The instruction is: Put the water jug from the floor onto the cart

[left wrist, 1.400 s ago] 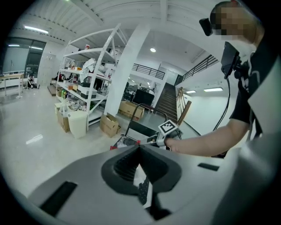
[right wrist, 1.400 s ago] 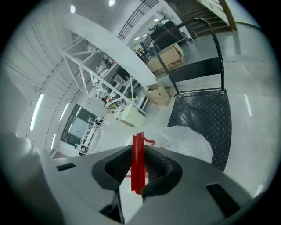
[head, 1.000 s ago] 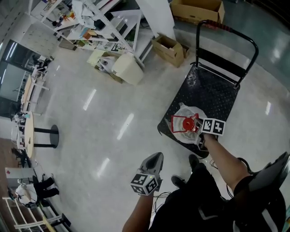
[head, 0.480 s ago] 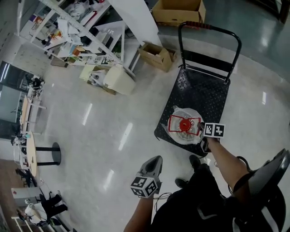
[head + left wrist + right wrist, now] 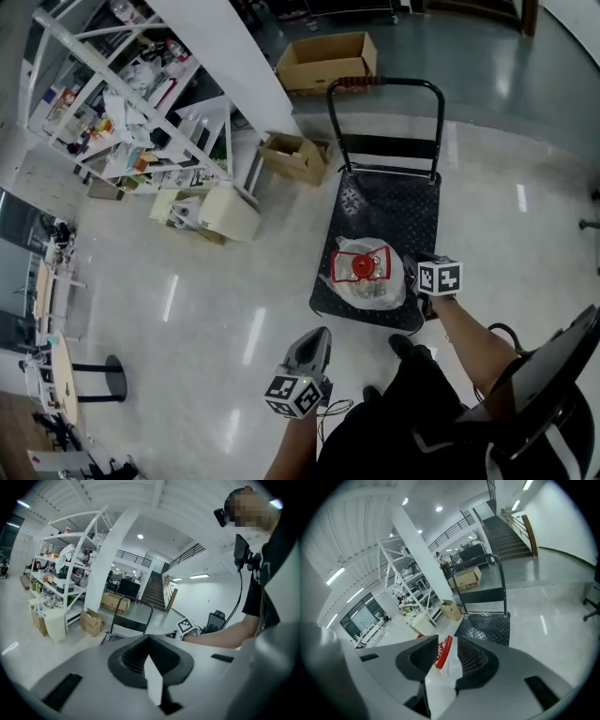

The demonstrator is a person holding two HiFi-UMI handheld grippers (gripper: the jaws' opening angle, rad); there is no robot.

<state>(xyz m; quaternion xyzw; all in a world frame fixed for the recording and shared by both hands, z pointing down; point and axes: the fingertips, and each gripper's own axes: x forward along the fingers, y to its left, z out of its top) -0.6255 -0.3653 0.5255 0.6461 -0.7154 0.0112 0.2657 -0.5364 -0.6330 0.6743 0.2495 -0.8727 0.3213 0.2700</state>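
Note:
The clear water jug (image 5: 362,277) with a red cap and red carry handle (image 5: 359,265) stands on the near end of the black cart (image 5: 392,211). My right gripper (image 5: 411,273) sits just right of the jug. Its jaws have just been opening and now stand apart. In the right gripper view the red handle (image 5: 440,660) shows in the gap at my right gripper (image 5: 447,645), with neither pad pressing on it. My left gripper (image 5: 316,341) hangs lower left, away from the cart, with its jaws together and nothing in them. It appears as my left gripper (image 5: 149,643) in its own view.
The cart's push bar (image 5: 384,86) rises at its far end. Cardboard boxes (image 5: 328,58) (image 5: 295,155), a white bin (image 5: 228,211), a cluttered shelving rack (image 5: 122,103) and a white pillar (image 5: 234,66) stand to the left and beyond. The person's shoe (image 5: 403,345) is near the cart's front edge.
My right gripper has let go of the jug's red handle and drawn back to the jug's right side. The jug stays on the cart. The left gripper has risen slightly.

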